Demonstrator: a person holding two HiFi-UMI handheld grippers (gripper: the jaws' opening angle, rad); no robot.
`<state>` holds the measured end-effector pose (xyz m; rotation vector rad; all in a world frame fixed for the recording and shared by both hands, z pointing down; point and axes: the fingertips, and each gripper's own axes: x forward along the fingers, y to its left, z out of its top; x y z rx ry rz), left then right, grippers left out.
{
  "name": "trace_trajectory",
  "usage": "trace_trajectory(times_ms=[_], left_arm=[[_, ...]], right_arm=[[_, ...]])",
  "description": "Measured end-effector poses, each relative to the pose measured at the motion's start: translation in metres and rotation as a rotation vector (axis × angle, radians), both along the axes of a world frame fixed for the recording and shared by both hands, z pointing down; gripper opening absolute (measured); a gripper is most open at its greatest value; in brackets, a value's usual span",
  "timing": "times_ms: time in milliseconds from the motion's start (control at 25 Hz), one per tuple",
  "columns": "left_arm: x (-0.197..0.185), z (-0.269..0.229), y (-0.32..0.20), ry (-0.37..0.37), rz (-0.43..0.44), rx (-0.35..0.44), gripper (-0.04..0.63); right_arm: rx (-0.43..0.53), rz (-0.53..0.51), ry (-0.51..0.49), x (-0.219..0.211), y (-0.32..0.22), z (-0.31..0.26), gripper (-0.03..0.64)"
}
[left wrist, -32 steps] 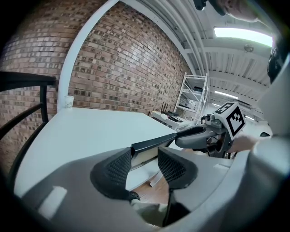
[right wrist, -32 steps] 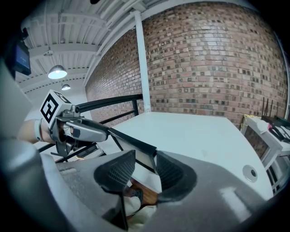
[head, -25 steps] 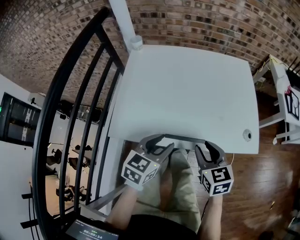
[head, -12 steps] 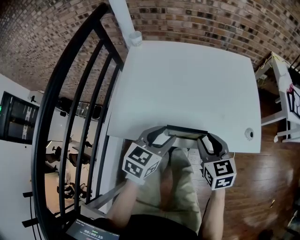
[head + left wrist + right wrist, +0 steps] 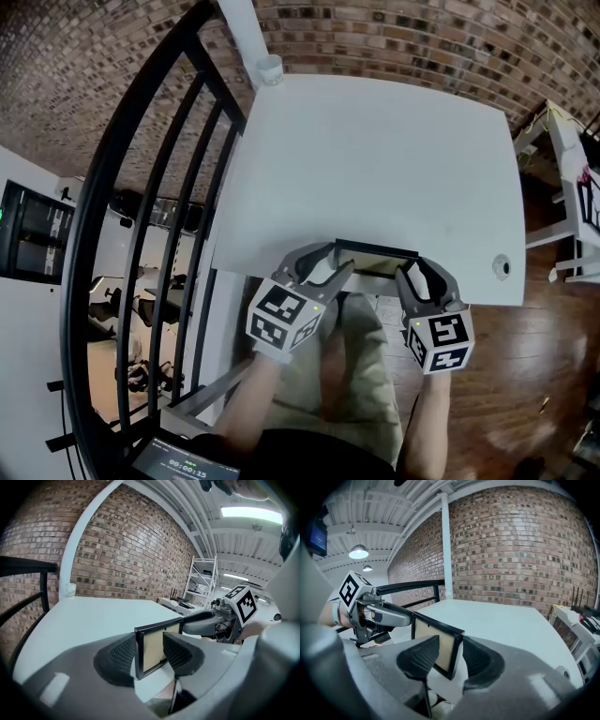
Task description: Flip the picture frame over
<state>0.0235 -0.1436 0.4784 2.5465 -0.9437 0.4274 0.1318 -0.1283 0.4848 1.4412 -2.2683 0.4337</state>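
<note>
The picture frame [image 5: 375, 249] stands up on its long side, right at the near edge of the white table [image 5: 375, 141]. Its tan back faces the person. The left gripper [image 5: 337, 257] pinches the frame's left end. The right gripper [image 5: 411, 268] has its jaws around the right end, and they have just been opening, with a small gap at one pad.

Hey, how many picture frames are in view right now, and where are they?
1. The picture frame stands on its long edge at the near edge of the white table. No other shows on it; things on the side table at far right are too small to tell.
</note>
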Motion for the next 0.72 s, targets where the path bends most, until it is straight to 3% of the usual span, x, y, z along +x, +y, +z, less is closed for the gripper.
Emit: trace_trajectory(times_ms=[720], left_arm=[[0.008, 0.030, -0.003, -0.014, 0.010, -0.061, 0.193]], right_arm=[[-0.061, 0.038, 0.002, 0.007, -0.006, 0.032, 0.140]])
